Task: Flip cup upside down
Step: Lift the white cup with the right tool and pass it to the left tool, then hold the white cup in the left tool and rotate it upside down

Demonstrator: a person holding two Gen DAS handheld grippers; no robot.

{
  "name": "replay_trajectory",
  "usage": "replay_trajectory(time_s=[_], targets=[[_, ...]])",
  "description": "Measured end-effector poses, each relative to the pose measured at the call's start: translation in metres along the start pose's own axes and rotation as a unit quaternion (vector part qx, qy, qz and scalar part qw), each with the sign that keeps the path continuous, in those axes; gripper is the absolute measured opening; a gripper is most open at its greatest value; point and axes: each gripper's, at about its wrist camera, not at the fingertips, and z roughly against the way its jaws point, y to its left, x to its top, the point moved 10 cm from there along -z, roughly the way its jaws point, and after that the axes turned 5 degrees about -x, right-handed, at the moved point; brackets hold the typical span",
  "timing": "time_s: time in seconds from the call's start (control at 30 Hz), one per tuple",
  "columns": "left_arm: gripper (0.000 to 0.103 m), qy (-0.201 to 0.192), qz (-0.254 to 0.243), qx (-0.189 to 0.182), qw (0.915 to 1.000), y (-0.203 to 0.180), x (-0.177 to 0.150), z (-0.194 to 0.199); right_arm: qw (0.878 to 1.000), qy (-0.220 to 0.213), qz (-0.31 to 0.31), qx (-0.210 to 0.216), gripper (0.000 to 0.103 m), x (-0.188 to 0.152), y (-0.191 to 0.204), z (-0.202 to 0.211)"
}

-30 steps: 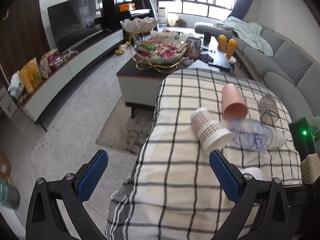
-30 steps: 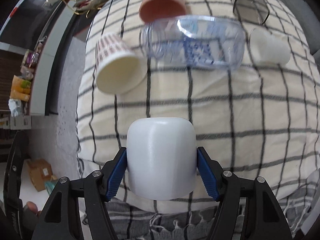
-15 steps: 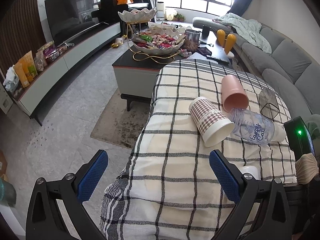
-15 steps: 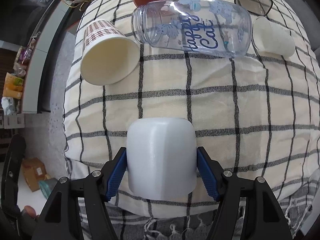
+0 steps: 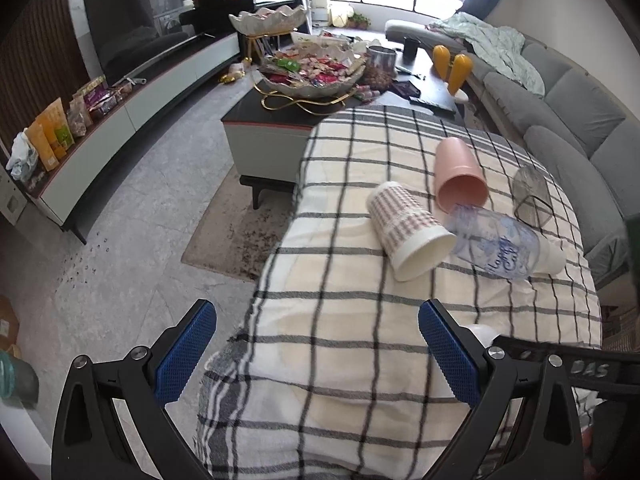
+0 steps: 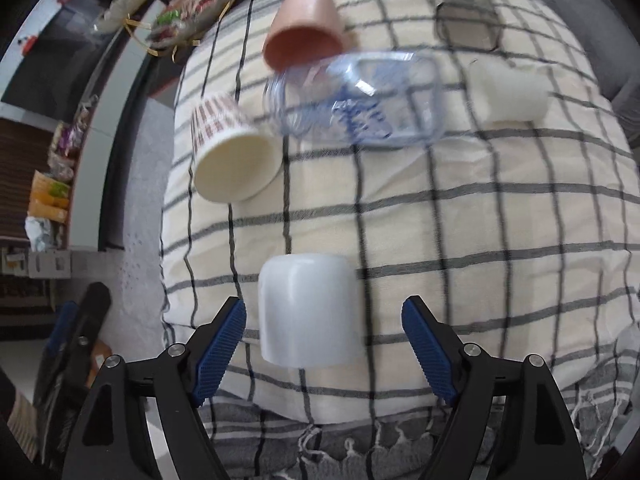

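A plain white cup (image 6: 308, 310) stands upside down on the checked cloth (image 6: 480, 220), its closed base up. My right gripper (image 6: 324, 344) is open around it, the blue pads clear of its sides. In the left wrist view only a sliver of this cup (image 5: 482, 334) shows behind the right finger. My left gripper (image 5: 316, 352) is open and empty, above the cloth's near left edge (image 5: 280, 360).
Lying on their sides at the far end are a patterned paper cup (image 6: 230, 160), a pink cup (image 6: 306, 26), a clear printed tumbler (image 6: 360, 100), a small white cup (image 6: 508, 92) and a dark glass (image 6: 464, 24). A coffee table with snack bowls (image 5: 312, 76) stands beyond.
My right gripper has opened and let go of the white cup, which now stands on the cloth. The left gripper stays open and has shifted only slightly.
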Motion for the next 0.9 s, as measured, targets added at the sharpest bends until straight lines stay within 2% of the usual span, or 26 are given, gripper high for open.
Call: replay_trajectory(time_s=[0.1, 0.17, 0.23, 0.3, 0.4, 0.57, 0.73, 0.9], targets=[[0.103, 0.033, -0.010, -0.028, 0.9990, -0.028, -0.007, -0.005, 0.999, -0.030, -0.007, -0.015, 0.081, 0.000, -0.016, 0.020], [0.103, 0.061, -0.017, -0.049, 0.9968, -0.047, -0.013, -0.012, 0.998, -0.058, -0.004, -0.039, 0.084, 0.002, -0.032, 0.037], [0.103, 0.111, -0.025, -0.077, 0.9905, -0.072, -0.026, -0.024, 0.994, -0.091, 0.000, -0.061, 0.086, 0.007, -0.044, 0.054], [0.102, 0.149, -0.036, -0.084, 0.9847, -0.087, -0.037, -0.034, 0.989, -0.127, -0.002, -0.081, 0.088, 0.010, -0.058, 0.074], [0.102, 0.201, -0.061, -0.073, 0.9750, -0.104, -0.046, -0.050, 0.984, -0.152, -0.011, -0.091, 0.090, 0.015, -0.075, 0.089], [0.102, 0.292, -0.084, -0.090, 0.9483, -0.138, -0.057, -0.066, 0.986, -0.141, -0.037, -0.083, 0.091, 0.027, -0.095, 0.095], [0.101, 0.353, -0.101, -0.055, 0.9283, -0.139, -0.059, -0.082, 0.989, -0.115, -0.064, -0.073, 0.091, 0.036, -0.104, 0.084], [0.098, 0.409, -0.133, -0.027, 0.9025, -0.140, -0.065, -0.095, 0.991, -0.094, -0.080, -0.058, 0.091, 0.045, -0.109, 0.068]])
